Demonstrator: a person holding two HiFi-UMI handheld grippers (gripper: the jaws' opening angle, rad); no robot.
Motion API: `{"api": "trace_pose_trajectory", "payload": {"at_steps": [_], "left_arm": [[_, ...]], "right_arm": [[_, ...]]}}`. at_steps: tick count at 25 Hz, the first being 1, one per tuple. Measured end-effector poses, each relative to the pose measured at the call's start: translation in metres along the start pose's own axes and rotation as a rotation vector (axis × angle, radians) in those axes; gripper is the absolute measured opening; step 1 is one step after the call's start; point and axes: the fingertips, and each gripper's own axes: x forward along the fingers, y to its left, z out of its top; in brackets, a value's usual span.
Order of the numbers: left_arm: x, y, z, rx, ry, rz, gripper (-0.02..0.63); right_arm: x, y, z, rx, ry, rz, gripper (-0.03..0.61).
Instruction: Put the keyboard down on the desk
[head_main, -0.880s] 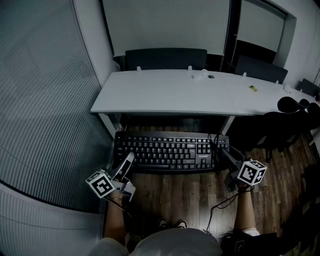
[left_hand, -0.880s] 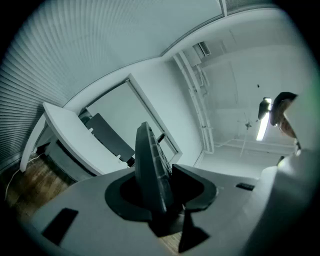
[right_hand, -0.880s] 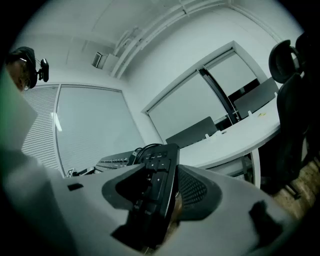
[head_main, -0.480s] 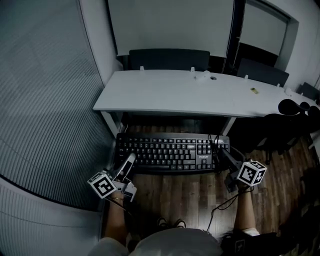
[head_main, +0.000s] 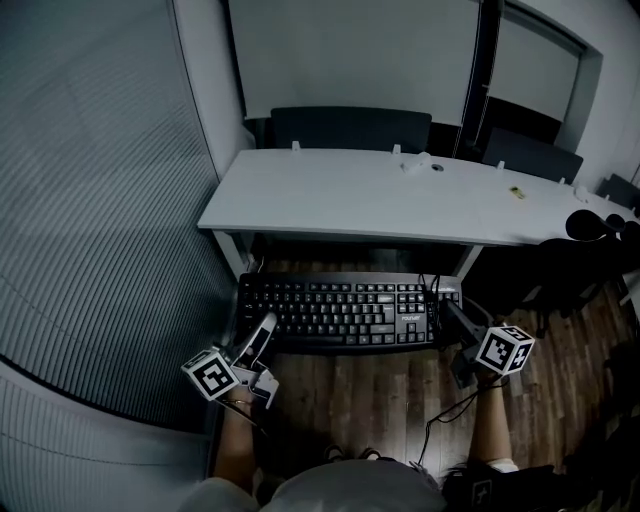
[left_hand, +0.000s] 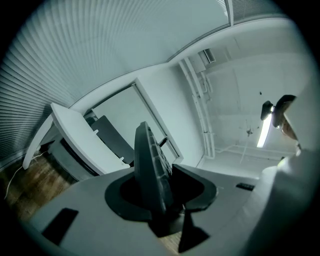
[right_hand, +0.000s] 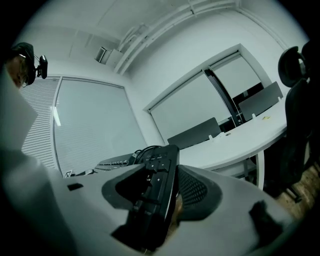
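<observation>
A black keyboard (head_main: 345, 312) hangs level above the wooden floor, in front of the white desk (head_main: 330, 200) and below its top. My left gripper (head_main: 262, 328) is shut on its left end. My right gripper (head_main: 447, 312) is shut on its right end, by the number pad. The left gripper view has the keyboard's edge (left_hand: 150, 165) standing upright between the jaws of the left gripper (left_hand: 156, 189). In the right gripper view the keyboard's end (right_hand: 159, 180) fills the gap of the right gripper (right_hand: 159, 196). A black cable (head_main: 445, 412) trails down from the keyboard.
Dark chairs (head_main: 350, 128) stand behind the desk. A small white object (head_main: 415, 163) and a yellow bit (head_main: 516, 192) lie on its top. A black office chair (head_main: 590, 240) stands at the right, and a slatted blind wall (head_main: 100, 220) runs along the left.
Both grippers keep their hold on the keyboard's ends. The whole scene has slid slightly down and right in the head view, and the desk looks a little nearer.
</observation>
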Motion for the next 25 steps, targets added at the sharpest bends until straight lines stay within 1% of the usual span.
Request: {"api": "trace_pose_trajectory", "payload": {"at_steps": [5, 9, 15, 22, 25], "left_arm": [[0.003, -0.0016, 0.0035, 0.023, -0.002, -0.013, 0.153], [0.0043, 0.0006, 0.0029, 0.013, 0.008, -0.016, 0.153], [0.0055, 0.0021, 0.0031, 0.018, 0.007, -0.019, 0.153], [0.0027, 0.006, -0.0022, 0.005, -0.012, -0.001, 0.153], [0.0014, 0.0037, -0.003, 0.016, -0.016, 0.001, 0.153]], "right_arm": [[-0.0003, -0.0015, -0.0015, 0.011, -0.018, 0.0, 0.215], [-0.001, -0.0015, -0.0018, 0.021, -0.013, -0.019, 0.215], [-0.0011, -0.003, -0.0036, 0.024, -0.01, -0.022, 0.215], [0.0031, -0.0067, -0.0049, 0.016, -0.007, -0.005, 0.215], [0.0038, -0.0074, -0.0063, 0.017, -0.007, 0.002, 0.215]]}}
